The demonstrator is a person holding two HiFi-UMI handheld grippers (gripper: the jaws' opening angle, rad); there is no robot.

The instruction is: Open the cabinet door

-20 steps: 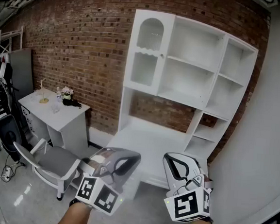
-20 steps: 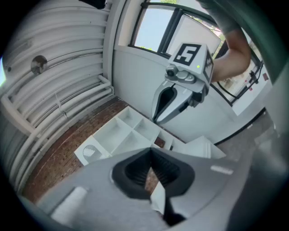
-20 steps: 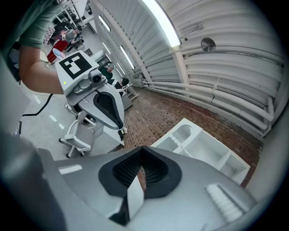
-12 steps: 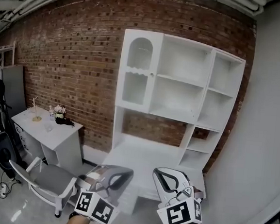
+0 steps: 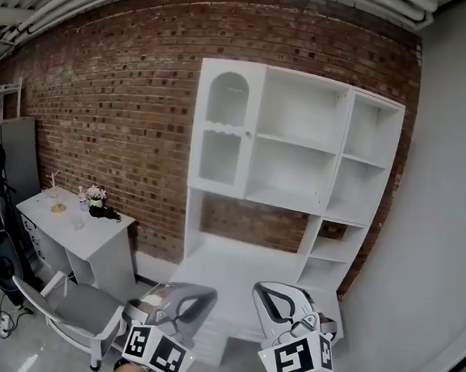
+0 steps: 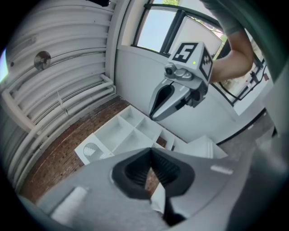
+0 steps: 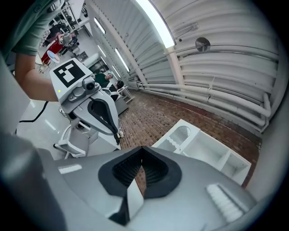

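Hanging low, jaws pressed together on nothing, left gripper [image 5: 195, 295] and right gripper [image 5: 276, 297] sit well apart from the shut cabinet door [image 5: 224, 132], upper left of the white shelf unit [image 5: 299, 175]; likely the approach step, next needs closing in and parting jaws.

Looked forward from the head, well back, toward the white cabinet [image 5: 292, 158] on the brick wall [image 5: 118, 106]. Rode the left gripper [image 5: 195, 293] and right gripper [image 5: 276, 292], faced along the tongs, tilted toward the ceiling. Shared that far-off cabinet; caught each other.
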